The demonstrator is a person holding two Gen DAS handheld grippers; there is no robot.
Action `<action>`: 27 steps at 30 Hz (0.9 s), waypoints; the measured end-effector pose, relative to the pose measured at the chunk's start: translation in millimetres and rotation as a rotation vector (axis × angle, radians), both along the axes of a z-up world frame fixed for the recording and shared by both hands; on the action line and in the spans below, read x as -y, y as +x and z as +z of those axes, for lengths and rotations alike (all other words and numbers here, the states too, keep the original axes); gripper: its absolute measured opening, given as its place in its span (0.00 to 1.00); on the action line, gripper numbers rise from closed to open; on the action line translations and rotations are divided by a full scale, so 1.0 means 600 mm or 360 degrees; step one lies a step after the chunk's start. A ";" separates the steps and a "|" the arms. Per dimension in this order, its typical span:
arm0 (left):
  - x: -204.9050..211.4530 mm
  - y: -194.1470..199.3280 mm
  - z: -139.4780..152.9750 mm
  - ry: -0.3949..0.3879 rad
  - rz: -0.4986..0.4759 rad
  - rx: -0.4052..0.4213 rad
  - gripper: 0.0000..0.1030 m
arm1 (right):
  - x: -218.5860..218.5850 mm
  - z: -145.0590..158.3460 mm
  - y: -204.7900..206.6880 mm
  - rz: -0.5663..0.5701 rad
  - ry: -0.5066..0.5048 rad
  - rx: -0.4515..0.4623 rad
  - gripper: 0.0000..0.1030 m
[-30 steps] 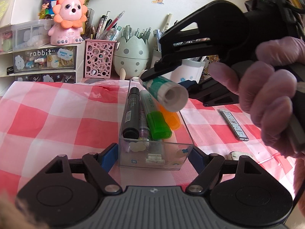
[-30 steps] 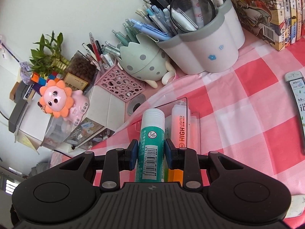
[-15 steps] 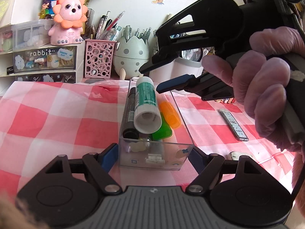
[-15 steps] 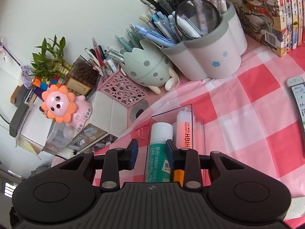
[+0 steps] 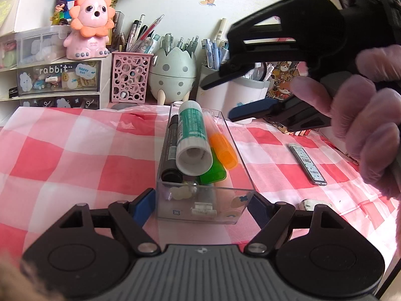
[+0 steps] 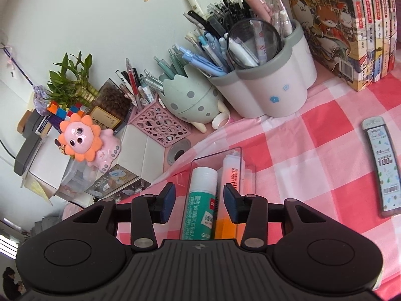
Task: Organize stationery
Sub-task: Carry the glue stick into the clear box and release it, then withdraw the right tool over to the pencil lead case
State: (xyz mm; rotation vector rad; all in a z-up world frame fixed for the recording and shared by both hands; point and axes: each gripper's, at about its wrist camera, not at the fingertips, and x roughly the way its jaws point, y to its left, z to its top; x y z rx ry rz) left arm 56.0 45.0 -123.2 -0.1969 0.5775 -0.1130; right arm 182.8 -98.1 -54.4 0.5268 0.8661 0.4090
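your left gripper [image 5: 201,204] clamps the clear box [image 5: 204,207] while your right gripper [image 6: 199,203], jaws just opening, hangs empty at 12 o'clock over the glue stick [image 5: 193,135].

Glue stick [image 5: 192,135] atop markers [image 5: 172,148] in box [image 5: 204,207]

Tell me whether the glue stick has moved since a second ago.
Yes. The glue stick left the right gripper, whose jaws have just been opening, and dropped into the clear box, atop the markers.
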 end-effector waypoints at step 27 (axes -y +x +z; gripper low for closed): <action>0.000 0.000 0.000 0.0000 -0.0001 0.0000 0.51 | 0.181 -0.009 -0.056 -0.0328 -0.0284 0.0142 0.64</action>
